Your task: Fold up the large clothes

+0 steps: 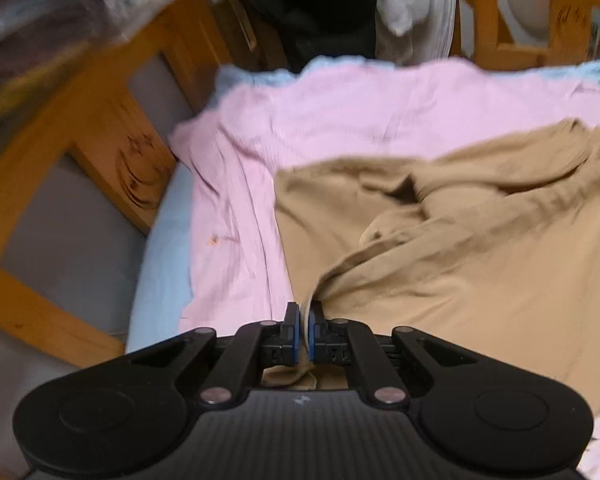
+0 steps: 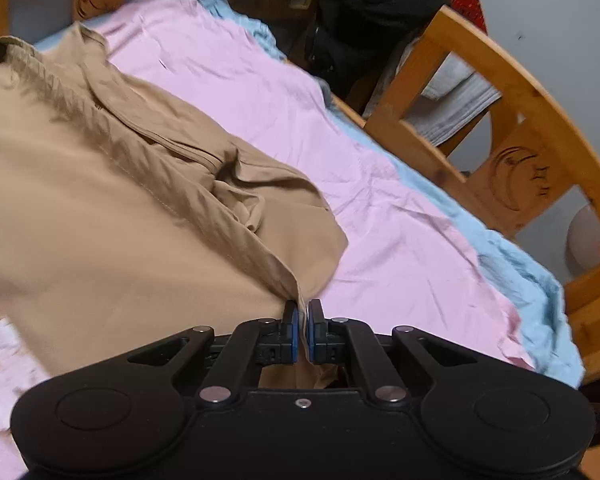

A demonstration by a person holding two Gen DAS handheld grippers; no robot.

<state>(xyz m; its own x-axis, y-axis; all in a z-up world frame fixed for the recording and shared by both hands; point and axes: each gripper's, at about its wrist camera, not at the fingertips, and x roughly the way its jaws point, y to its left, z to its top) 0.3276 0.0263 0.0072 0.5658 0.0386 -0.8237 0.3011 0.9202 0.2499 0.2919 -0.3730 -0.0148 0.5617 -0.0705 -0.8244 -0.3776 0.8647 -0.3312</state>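
Left wrist: left hand-held gripper [image 1: 305, 312] pinches tan garment [image 1: 480, 240] | right wrist: right hand-held gripper [image 2: 302, 312] too, red paper [image 2: 470, 10]

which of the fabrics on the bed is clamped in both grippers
The tan garment; the pink sheet and blue sheet lie flat beneath, ungripped.

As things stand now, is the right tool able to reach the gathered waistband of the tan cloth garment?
Probably not at once. The right tool is shut on a corner of the tan cloth garment, so it is busy. The gathered waistband lies at the far end, though nothing blocks the way across the pink sheet.
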